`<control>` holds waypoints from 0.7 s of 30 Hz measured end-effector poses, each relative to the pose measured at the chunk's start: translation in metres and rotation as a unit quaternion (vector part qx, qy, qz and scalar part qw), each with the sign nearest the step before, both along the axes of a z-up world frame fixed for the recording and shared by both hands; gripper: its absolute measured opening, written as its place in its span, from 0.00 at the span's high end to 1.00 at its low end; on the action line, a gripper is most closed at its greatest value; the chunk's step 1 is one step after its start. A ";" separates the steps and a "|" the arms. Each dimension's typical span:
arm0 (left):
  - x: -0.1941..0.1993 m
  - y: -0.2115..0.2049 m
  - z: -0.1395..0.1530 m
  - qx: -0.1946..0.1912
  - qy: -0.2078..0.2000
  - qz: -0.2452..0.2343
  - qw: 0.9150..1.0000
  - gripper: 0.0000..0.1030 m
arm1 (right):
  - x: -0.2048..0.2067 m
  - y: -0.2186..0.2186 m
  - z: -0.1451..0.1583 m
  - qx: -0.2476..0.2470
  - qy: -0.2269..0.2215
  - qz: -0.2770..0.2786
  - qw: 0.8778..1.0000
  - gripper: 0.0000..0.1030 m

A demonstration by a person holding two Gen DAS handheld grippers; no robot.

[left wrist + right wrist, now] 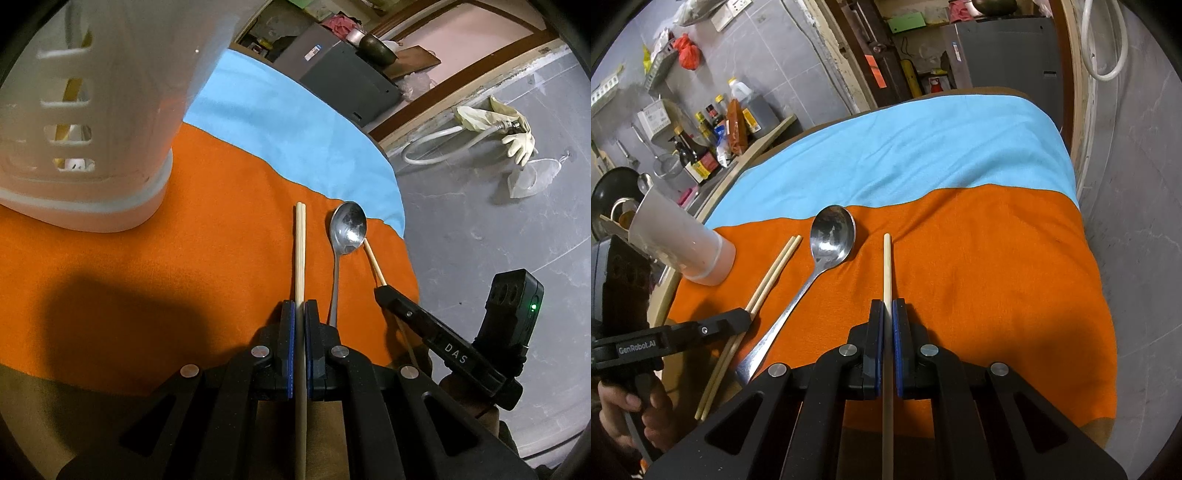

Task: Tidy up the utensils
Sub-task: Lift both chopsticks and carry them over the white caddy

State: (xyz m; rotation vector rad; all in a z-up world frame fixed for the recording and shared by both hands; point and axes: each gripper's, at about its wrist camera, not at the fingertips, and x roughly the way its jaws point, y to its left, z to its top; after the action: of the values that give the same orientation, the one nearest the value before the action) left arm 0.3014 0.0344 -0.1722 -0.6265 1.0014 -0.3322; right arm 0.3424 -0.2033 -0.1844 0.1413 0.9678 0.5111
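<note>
The pair of chopsticks [300,251] sits pinched in the left gripper [303,306], jaws clamped tight on the two sticks side by side, tips reaching out over the orange cloth [184,266]. Over on the other side, the right gripper [887,306] has its jaws closed on a single chopstick [887,266], which also points forward above the orange cloth. Between the two lies the metal spoon [827,254], bowl up, flat on the cloth with its handle running back toward the near edge of the tabletop; in the left wrist view the single chopstick's tip comes in just beside the spoon's bowl. The white utensil holder [85,122] stands to the left of the pair, slotted wall showing something yellow inside, close but not touching the sticks. Beyond the orange, a light blue cloth [905,147] covers the far half. A hand [631,413] wraps the left gripper's handle at the lower left of the right wrist view. Sauce bottles [698,155] line the counter behind; rubber gloves [517,144] and a hose lie on the floor.
</note>
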 end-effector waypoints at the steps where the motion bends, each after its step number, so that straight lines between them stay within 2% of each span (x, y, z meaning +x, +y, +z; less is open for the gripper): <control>1: -0.002 0.000 0.002 0.009 -0.008 0.002 1.000 0.98 | 0.000 0.000 0.000 0.000 0.000 0.000 1.000 0.97; 3: -0.004 -0.003 0.003 0.014 -0.016 0.002 1.000 0.98 | 0.000 0.000 0.000 0.000 0.000 0.000 1.000 0.97; 8: -0.012 0.002 -0.004 -0.019 -0.007 0.013 1.000 0.98 | 0.000 -0.001 0.000 0.005 0.003 -0.002 1.000 0.97; 12: -0.021 0.006 -0.001 -0.019 -0.018 0.024 0.999 0.98 | -0.006 -0.002 0.002 0.006 -0.001 -0.004 1.000 0.97; 18: -0.044 0.002 0.011 -0.005 -0.071 0.022 0.997 0.98 | -0.026 0.003 0.010 -0.002 -0.038 0.002 0.999 0.97; 21: -0.050 -0.003 0.018 0.005 -0.097 0.021 0.995 0.98 | -0.036 0.004 0.018 0.011 -0.060 -0.001 0.998 0.97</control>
State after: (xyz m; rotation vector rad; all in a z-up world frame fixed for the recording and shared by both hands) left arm 0.2513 0.0315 -0.1545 -0.5935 0.8031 -0.3433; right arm 0.3067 -0.1990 -0.1668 0.1290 0.8444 0.5227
